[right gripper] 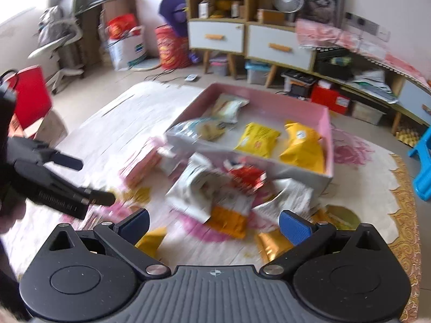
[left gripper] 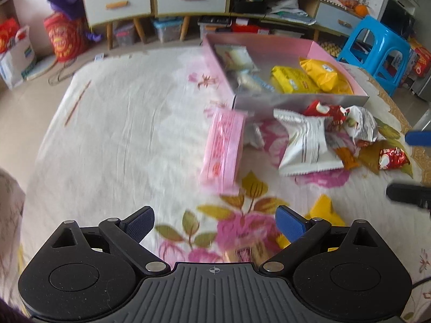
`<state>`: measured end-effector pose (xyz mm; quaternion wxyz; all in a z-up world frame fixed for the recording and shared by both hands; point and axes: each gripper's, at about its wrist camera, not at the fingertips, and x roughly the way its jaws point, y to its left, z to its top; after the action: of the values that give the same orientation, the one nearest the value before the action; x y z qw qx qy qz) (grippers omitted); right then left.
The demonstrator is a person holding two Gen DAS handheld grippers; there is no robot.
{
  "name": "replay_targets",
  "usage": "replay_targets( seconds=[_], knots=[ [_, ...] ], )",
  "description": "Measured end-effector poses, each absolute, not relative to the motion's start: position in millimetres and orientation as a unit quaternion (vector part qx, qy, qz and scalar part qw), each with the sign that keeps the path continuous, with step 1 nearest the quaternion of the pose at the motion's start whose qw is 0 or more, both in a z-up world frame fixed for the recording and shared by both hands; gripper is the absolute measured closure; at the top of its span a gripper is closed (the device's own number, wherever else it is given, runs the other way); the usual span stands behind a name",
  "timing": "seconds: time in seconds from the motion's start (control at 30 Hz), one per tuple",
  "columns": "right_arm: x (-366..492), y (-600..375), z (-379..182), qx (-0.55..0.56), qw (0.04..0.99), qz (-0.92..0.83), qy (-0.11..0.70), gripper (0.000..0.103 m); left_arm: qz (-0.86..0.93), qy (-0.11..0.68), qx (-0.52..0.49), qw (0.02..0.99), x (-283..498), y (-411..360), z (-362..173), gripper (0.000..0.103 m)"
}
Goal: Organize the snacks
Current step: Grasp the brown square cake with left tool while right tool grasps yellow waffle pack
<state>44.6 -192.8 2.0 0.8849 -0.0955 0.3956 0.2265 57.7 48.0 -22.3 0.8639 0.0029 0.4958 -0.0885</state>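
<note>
Nearest the left wrist camera, the left gripper [left gripper: 214, 227] hangs over a flowered sheet [left gripper: 121, 134] with its jaws spread wide and nothing between them; below it lie a small yellow packet [left gripper: 324, 210] and a blurred wrapper at the frame's lower middle. The right gripper [right gripper: 214, 227] likewise has its jaws at full spread and empty, above yellow and gold wrappers [right gripper: 272, 242] on the same sheet.

The snacks sit in two groups. A shallow pink box [left gripper: 215, 64] lies open on the sheet and holds two yellow bags [left gripper: 291, 79] side by side at one end and pale packets [left gripper: 237, 58] at the other. Just outside the box's near wall lies a loose pile: a large white bag [left gripper: 307, 145], red wrappers [left gripper: 326, 111], an orange packet [left gripper: 347, 157] and a second white bag [left gripper: 361, 123], overlapping one another. A long pink packet [left gripper: 222, 148] lies beside the pile, its far end near the box's corner.

In the right wrist view, the left gripper's black fingers [right gripper: 67, 161] reach in from the left edge, apart from the pile. Behind the sheet stand white-drawered cabinets [left gripper: 118, 4] and a blue stool [left gripper: 377, 51].
</note>
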Motion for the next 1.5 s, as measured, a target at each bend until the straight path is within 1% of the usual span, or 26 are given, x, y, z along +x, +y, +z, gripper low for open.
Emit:
replay_targets(
  seconds=[0.17,0.43,0.77,0.93,1.1,1.17,1.27,1.3,1.37,1.5],
  knots=[
    [29.0,-175.0,-16.4,-0.111,0.861,0.255,0.427,0.008,-0.090,0.521,-0.019,0.849,48.9,57.7,-34.4,0.005],
    [11.5,-154.2,-32.2,-0.121,0.838,0.286,0.450,0.008,-0.103,0.536,-0.024,0.837,36.0,59.9,-43.8,0.005],
    [7.2,-137.6,-56.3,-0.144,0.818,0.285,0.479,0.008,-0.123,0.545,0.011,0.829,29.1,42.4,-51.2,0.005],
    [6.1,-137.6,-59.3,-0.150,0.819,0.281,0.477,0.011,-0.126,0.542,0.019,0.830,29.2,36.1,-51.6,0.006],
    [7.0,-139.8,-58.7,-0.152,0.821,0.278,0.475,0.020,-0.123,0.536,0.028,0.835,26.9,33.1,-51.9,0.009],
    [5.9,-140.2,-57.4,-0.152,0.822,0.280,0.471,0.023,-0.121,0.533,0.032,0.837,26.8,32.6,-50.6,0.016],
    [5.7,-140.7,-57.3,-0.153,0.823,0.280,0.469,0.027,-0.124,0.530,0.029,0.838,26.5,33.5,-48.4,0.022],
    [5.9,-140.7,-57.8,-0.153,0.823,0.279,0.471,0.029,-0.124,0.529,0.029,0.839,26.6,33.3,-48.3,0.024],
    [6.6,-140.0,-59.0,-0.152,0.822,0.278,0.474,0.033,-0.124,0.526,0.032,0.841,26.1,33.5,-47.3,0.034],
    [6.9,-138.4,-60.1,-0.153,0.823,0.275,0.473,0.036,-0.132,0.522,0.032,0.842,24.8,34.1,-45.0,0.048]
  ],
)
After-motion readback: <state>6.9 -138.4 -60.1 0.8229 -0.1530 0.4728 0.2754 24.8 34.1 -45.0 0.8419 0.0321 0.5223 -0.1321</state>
